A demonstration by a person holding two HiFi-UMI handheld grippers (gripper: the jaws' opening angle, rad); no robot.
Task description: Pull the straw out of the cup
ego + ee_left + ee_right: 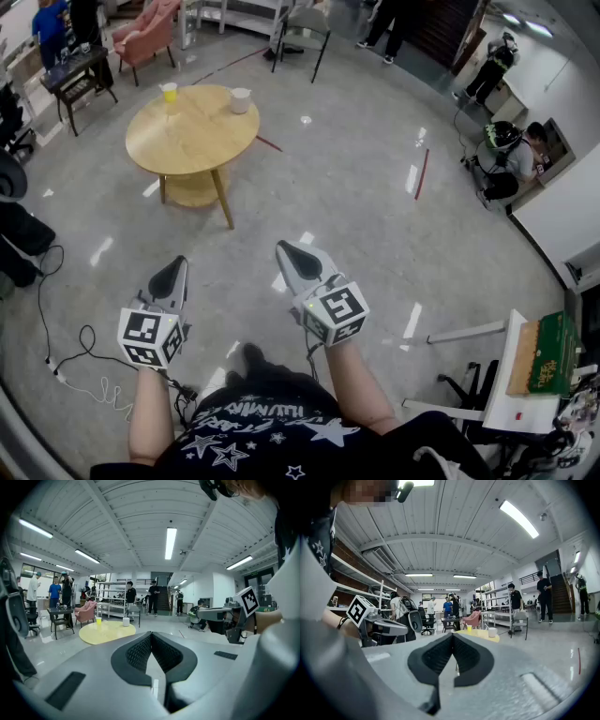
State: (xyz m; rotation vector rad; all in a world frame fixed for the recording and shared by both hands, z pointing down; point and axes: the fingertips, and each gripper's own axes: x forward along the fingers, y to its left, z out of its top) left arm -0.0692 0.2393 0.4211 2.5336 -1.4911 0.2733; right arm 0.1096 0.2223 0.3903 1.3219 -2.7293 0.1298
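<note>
Yellow cup, white cup on table; left gripper, right gripper: fingers closed, empty

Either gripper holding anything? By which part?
Nothing held. The left gripper and right gripper both have jaws shut with nothing between them; the yellow cup stands far off on the table.

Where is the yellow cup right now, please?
In the head view, the yellow cup stands near the far edge of the round wooden table at upper left, with the white cup apart to its right.
</note>
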